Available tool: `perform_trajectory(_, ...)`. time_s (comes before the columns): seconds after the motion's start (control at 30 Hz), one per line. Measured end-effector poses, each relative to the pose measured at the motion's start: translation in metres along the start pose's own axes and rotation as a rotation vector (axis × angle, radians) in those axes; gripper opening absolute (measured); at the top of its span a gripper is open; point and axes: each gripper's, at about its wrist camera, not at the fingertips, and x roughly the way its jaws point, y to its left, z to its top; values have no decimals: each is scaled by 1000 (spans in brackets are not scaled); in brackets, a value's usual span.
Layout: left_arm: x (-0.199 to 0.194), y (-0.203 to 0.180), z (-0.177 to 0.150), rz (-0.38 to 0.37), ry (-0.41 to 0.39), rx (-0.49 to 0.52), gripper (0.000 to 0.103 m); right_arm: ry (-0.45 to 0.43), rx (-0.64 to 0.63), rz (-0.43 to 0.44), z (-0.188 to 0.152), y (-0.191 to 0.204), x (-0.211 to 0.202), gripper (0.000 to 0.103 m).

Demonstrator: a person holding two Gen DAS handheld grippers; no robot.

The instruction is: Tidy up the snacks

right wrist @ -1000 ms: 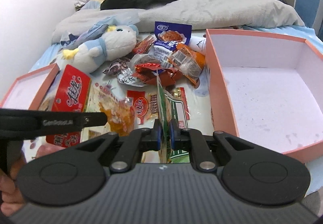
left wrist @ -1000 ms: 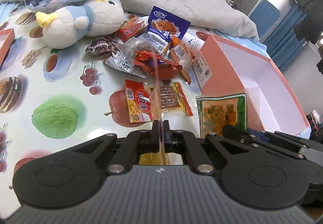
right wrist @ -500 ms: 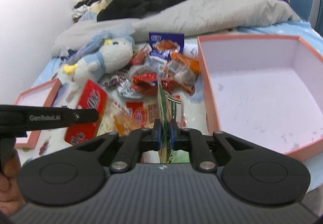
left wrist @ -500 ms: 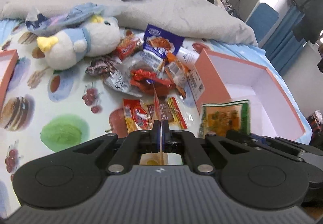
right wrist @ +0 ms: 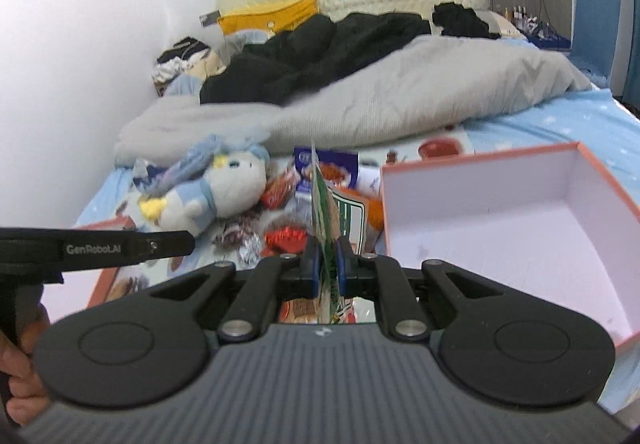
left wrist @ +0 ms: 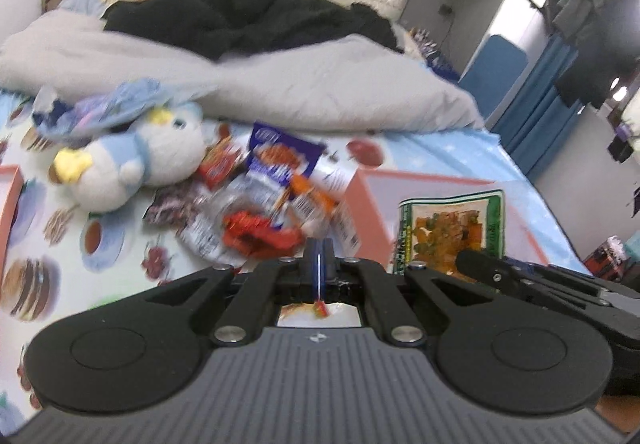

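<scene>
Right wrist view: your right claw (right wrist: 325, 264) is clenched on the green packet (right wrist: 326, 212), edge-on, probably headed for the pink box (right wrist: 480, 204) beside it. Left claw (left wrist: 319, 268) pinches something thin, too blurry to name. Remaining snacks (left wrist: 256, 212) sit piled on the bed.

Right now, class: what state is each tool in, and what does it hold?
Left tool: shut on a thin packet edge; which snack cannot be told.
Right tool: shut on the green packet.

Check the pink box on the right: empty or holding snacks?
Empty. The pink box shows only bare white floor and walls; the green snack packet is outside it.
</scene>
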Motion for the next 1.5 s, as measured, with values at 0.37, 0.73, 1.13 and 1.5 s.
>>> perform_trajectory(0.37,7,-25,12,-60,2,63,1,-13,13,-32,20,-32,-3,12)
perform_trajectory(0.73,86,13,-76,-63,297,220,13,56,53,-24,-3,-47,12,12)
perform_trajectory(1.13,142,20,-129,31,418,491,93,72,83,-2,-13,-48,15,12)
perform_trajectory(1.5,155,27,-134,15,410,461,76,85,67,0,-16,-46,18,12)
